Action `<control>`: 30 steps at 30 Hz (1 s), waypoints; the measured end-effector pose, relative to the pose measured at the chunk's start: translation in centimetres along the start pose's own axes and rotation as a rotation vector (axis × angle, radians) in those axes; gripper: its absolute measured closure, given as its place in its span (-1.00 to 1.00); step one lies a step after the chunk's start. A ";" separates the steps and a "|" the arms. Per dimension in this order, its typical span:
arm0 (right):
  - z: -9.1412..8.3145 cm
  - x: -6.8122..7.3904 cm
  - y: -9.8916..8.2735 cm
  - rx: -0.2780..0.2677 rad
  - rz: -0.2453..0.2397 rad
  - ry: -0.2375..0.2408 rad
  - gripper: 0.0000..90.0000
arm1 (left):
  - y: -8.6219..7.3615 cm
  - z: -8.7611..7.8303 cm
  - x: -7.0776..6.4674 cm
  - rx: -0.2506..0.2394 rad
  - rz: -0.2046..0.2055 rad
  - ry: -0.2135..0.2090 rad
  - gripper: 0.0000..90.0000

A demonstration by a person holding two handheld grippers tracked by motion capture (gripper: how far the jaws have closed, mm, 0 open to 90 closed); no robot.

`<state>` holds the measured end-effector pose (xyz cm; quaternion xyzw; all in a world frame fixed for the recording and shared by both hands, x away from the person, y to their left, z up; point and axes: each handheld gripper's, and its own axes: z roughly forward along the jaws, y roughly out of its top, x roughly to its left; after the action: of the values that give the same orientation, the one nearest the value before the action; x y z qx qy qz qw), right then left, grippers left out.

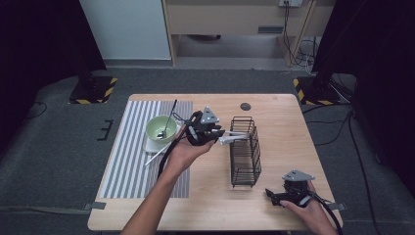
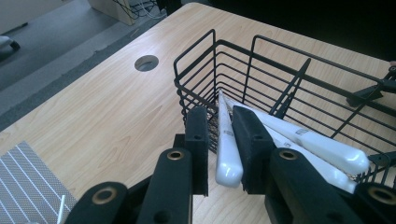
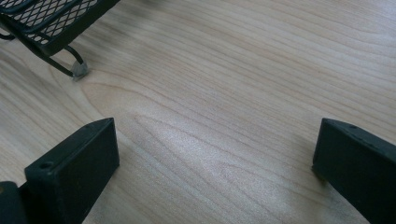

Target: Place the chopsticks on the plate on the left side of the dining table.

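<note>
Item in hand: a white utensil handle (image 2: 229, 151), glossy, smooth and round-ended, tapering toward the far end. It lies between the two black jaws of the left gripper (image 2: 224, 140), its far end leaning over the rim of the black wire basket (image 2: 261, 70). The right jaw sits against it; a narrow gap shows at the left jaw, so a firm grip cannot be confirmed. A small grey mark on the handle is too small to read.

Count: three white handles at the basket, this one and two (image 2: 322, 147) lying across its rim. One basket. One pale green bowl (image 1: 161, 128) with a utensil in it, on a white plate, over a striped mat (image 1: 128, 166).

Right gripper (image 3: 215, 154): jaws spread wide, nothing between them, resting low over the bare wooden worktop (image 3: 243, 84) near the basket's foot.

No legible brand or writing.
</note>
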<state>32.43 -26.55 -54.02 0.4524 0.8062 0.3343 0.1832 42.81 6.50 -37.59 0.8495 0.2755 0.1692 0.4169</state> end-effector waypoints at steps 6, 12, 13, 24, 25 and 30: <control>0.0 0.0 0.0 0.001 0.000 0.002 -0.99 | 0.0 0.2 0.2 0.002 -0.010 -0.017 0.71; 0.0 0.0 0.0 0.000 -0.001 0.002 -0.99 | -0.1 0.4 0.2 0.010 -0.014 -0.032 0.79; 0.0 0.0 0.0 0.001 0.000 0.002 -0.99 | -0.1 0.4 0.2 0.010 -0.015 -0.033 0.80; 0.0 0.0 0.0 0.001 -0.001 0.003 -0.99 | 0.2 -0.4 0.1 -0.027 -0.015 -0.047 0.84; 0.0 0.0 0.0 0.001 -0.001 0.003 -0.99 | 0.2 -0.4 0.1 -0.027 -0.015 -0.047 0.84; 0.0 0.0 0.0 0.001 -0.001 0.003 -0.99 | 0.5 -1.5 0.0 -0.054 -0.014 -0.040 0.84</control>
<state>32.41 -26.59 -54.01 0.4518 0.8069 0.3344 0.1816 42.16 7.14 -36.30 0.8393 0.2682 0.1565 0.4462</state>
